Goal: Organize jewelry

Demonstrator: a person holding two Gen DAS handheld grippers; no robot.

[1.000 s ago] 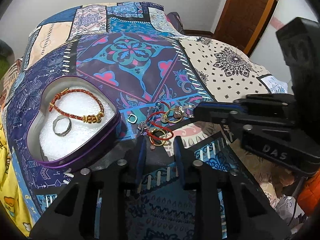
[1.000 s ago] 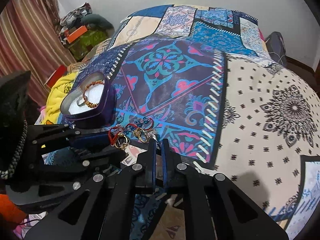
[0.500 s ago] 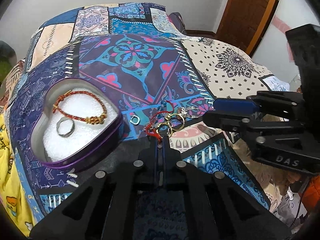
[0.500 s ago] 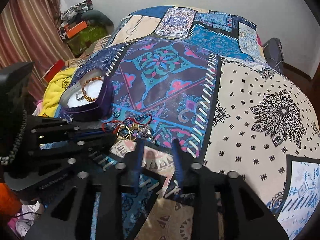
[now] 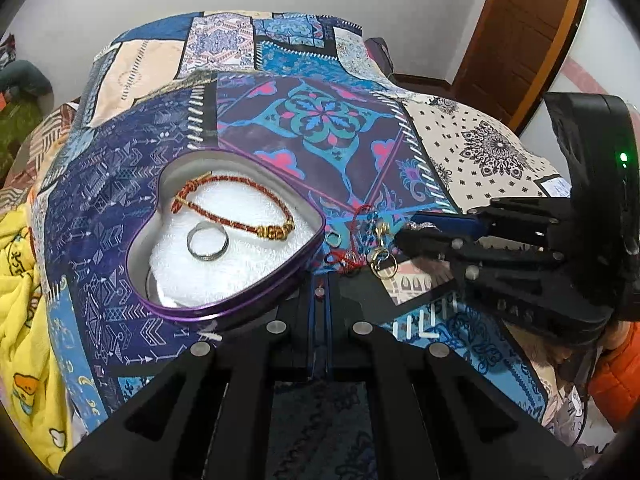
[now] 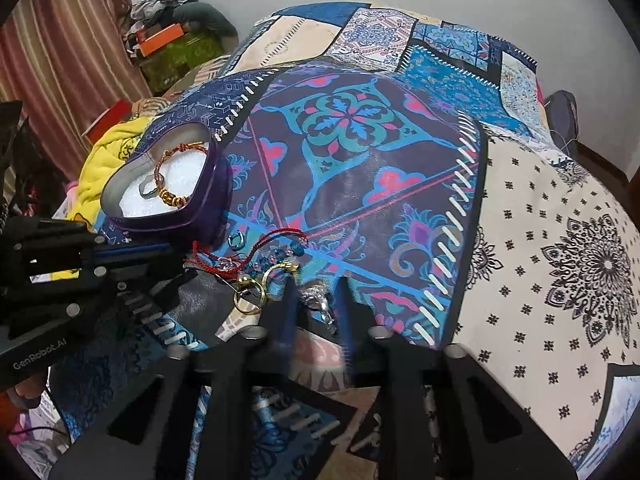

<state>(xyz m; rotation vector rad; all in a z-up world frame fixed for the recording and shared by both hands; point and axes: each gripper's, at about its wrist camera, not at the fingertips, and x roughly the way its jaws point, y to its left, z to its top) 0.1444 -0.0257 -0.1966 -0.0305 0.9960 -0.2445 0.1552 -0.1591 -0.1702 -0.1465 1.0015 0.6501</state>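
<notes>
A purple heart-shaped tin (image 5: 224, 312) (image 6: 208, 216) lined with white foam holds a red braided bracelet (image 5: 232, 220) and a silver ring (image 5: 208, 243). Right of it lies a tangle of red cord (image 5: 344, 258) (image 6: 256, 252) with gold rings (image 5: 382, 260) (image 6: 248, 298) and a small silver piece (image 6: 318, 300). My left gripper (image 5: 319, 280) is shut on the red cord at the tin's right edge. My right gripper (image 6: 316, 304) is open, its fingers on either side of the silver piece.
The patchwork bedspread (image 5: 312, 128) covers the bed. A small grey ring (image 5: 333, 239) lies between tin and tangle. A yellow blanket (image 5: 20, 280) hangs at the left edge. A wooden door (image 5: 516, 32) stands at the back right; clutter (image 6: 168, 40) lies by the curtain.
My left gripper closed on the red cord and drew it left toward the tin. My right gripper opened and moved forward around the silver piece.
</notes>
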